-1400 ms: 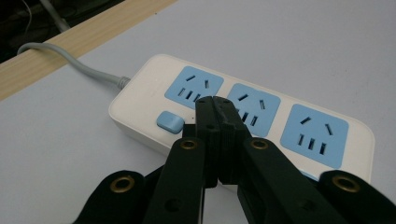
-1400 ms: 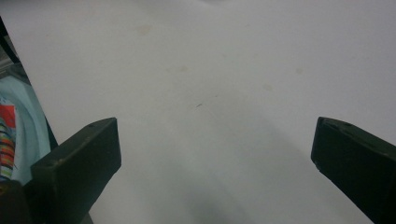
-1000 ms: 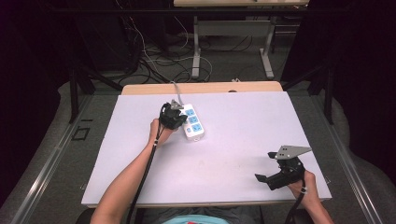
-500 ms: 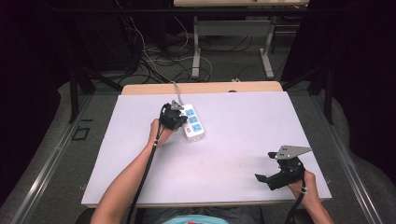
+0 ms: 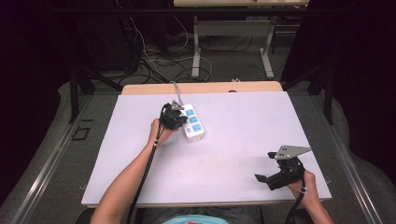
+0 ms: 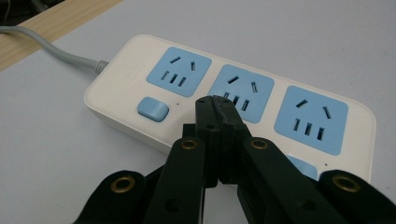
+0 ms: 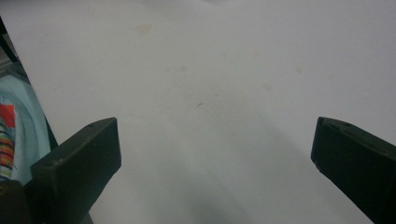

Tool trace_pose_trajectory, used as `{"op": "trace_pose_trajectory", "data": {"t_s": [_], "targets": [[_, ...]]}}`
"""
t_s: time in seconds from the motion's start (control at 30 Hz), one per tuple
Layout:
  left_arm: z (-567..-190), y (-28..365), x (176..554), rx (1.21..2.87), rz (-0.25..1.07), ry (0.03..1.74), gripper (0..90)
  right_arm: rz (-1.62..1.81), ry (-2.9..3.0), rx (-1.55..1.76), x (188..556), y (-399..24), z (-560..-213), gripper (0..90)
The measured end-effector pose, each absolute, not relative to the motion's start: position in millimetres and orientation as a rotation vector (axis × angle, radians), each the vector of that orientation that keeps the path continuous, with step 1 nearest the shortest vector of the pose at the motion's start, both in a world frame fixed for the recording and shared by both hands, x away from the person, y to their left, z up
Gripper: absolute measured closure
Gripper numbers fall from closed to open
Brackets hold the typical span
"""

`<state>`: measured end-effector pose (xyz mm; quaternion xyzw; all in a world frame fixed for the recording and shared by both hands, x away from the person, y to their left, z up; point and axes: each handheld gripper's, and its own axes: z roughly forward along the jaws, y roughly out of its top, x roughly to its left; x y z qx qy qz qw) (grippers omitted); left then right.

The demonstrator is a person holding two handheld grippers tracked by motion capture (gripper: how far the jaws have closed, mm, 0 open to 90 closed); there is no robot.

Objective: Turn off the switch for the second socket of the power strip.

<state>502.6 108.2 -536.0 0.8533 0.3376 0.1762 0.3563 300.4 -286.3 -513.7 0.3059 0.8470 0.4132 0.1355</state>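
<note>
While its jaws stay pressed together, the left gripper (image 6: 215, 103) hovers at a white power strip (image 6: 233, 112) near the table's (image 5: 233, 140) far edge.
Near the front right corner, the right gripper (image 5: 271, 178) gapes wide, holding nothing.

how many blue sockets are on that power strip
3, in a row along the power strip: one nearest the cord, one in the middle partly behind the closed left gripper, and one at the far end.

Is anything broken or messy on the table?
Nothing stands out. The white power strip lies flat and whole, its sockets empty, with the shut left gripper at it. The right gripper waits open, apart.
</note>
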Motion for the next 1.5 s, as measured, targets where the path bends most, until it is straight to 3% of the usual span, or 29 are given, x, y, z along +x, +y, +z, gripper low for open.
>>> {"op": "trace_pose_trajectory", "data": {"t_s": [1.5], "targets": [[-536.1,108.5,504.7,2.224,0.451,0.880,90.0,1.186,2.458,0.893,300.8,-285.2,-514.4,1.1]]}}
